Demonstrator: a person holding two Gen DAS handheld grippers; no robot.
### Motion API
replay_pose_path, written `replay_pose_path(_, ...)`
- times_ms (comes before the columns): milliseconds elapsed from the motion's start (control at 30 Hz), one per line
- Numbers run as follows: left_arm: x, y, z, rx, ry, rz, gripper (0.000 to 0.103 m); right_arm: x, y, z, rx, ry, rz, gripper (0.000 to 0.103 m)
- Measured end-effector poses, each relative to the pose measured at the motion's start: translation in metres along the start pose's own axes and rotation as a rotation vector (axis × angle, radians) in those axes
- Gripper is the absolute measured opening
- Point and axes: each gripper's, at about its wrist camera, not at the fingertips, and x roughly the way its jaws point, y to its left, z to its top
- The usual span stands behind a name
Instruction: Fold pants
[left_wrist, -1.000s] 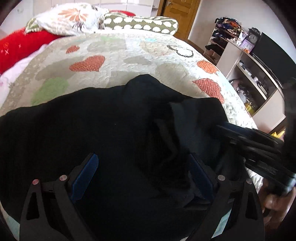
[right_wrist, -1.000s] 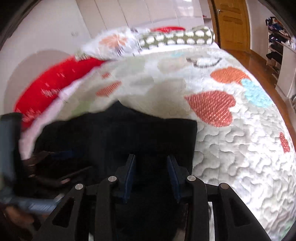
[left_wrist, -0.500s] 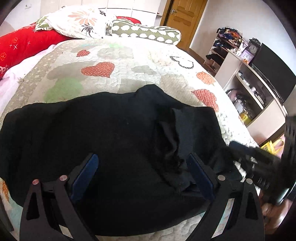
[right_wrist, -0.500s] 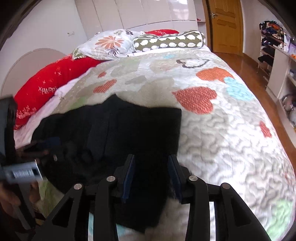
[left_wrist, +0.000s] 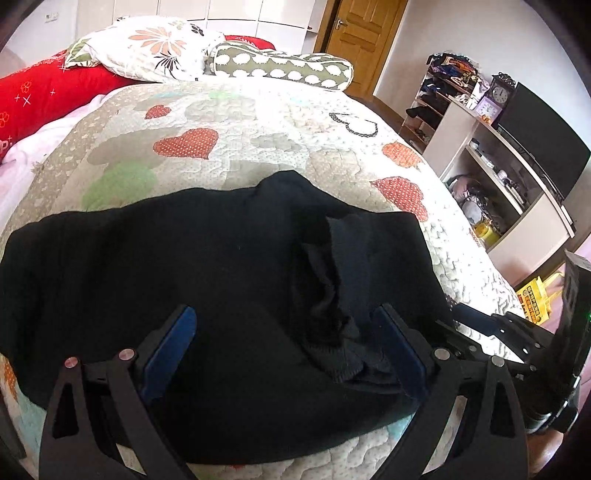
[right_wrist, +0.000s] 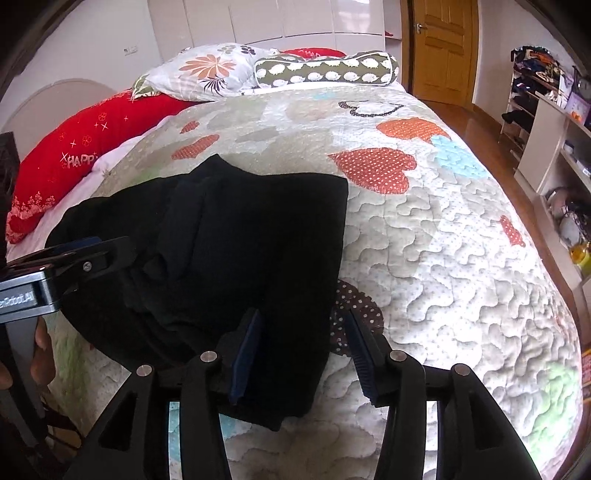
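I have the black pants (left_wrist: 207, 280) lying on the quilt (right_wrist: 443, 229) at the near edge of the bed, already doubled into a wide dark slab that spreads directly ahead of my left gripper (left_wrist: 284, 354). Its fingers stand wide apart, empty, hovering over the near part of the cloth. My right gripper (right_wrist: 303, 354) is also spread, gripping nothing; the right-hand edge of the pants runs between its fingers, with the brown dotted patch of the quilt showing just past that edge.

I judge this fabric soft, limp and fairly thick, something like a knit: it will sag and drag rather than hold a shape, and nothing about it is fragile. The bunched ridge (left_wrist: 332, 317) ahead and to the right of my left gripper looks like loose layers, so pinching there would probably catch only the top ply. I would rather take the flat outer edges, one gripper at each near corner, biting through every layer so the fold carries over evenly.
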Motion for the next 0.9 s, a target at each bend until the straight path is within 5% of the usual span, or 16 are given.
replay_pose_path(500, 0.033, -0.011, 0.025, 0.042, -0.003, 0.046, 0.097, -0.001, 0.008, 0.01, -0.05, -0.012, -0.025, 0.052)
replay_pose_path(900, 0.043, 0.0, 0.014, 0.023, 0.027, 0.053, 0.097, 0.013, 0.005, 0.005, -0.039, 0.028, 0.0, 0.059)
